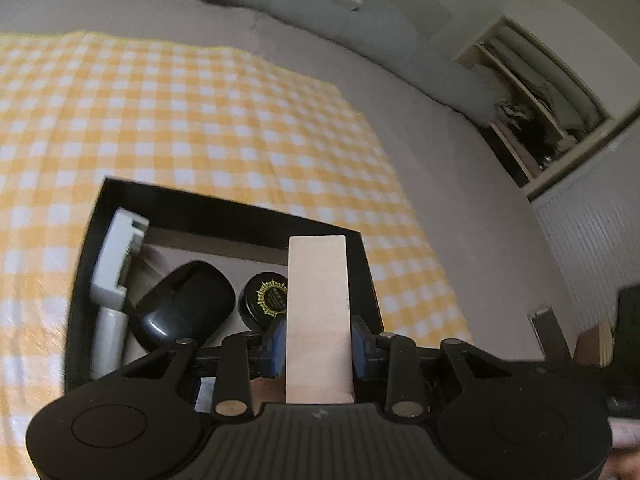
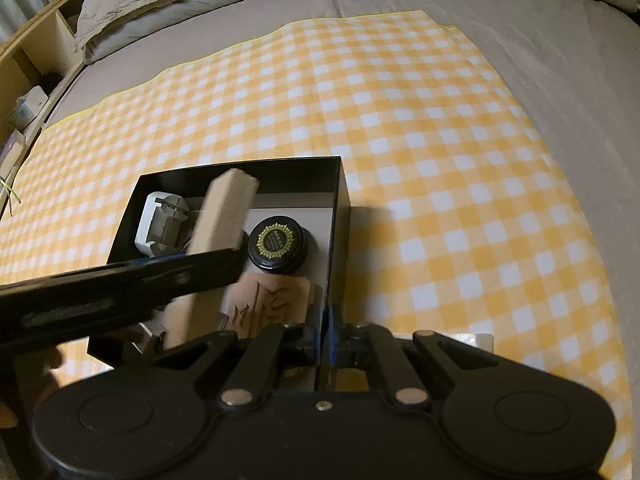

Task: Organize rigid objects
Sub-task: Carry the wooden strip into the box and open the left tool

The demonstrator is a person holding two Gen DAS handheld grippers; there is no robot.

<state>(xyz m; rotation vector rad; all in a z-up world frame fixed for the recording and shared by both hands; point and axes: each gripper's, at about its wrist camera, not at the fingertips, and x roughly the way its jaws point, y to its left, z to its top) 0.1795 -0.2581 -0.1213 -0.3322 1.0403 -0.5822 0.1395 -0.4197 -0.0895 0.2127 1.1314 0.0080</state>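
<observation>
In the black box [image 2: 338, 184], from left to right, lie a white adapter [image 2: 162, 220], a black mouse [image 1: 184, 304] and a round black jar [image 2: 278, 246]. The left gripper [image 1: 319, 344] holds a wooden block [image 1: 318, 312] above them, so the block can land on the mouse or jar and stay tilted if it is released here. The right gripper [image 2: 326, 330] is closed on the box wall, and the box can shift if this grip slips.

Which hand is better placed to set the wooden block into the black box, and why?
Left. Its tongs already clamp the wooden block over the black box. The right tongs are pinching the box's wall, likely steadying it.
</observation>
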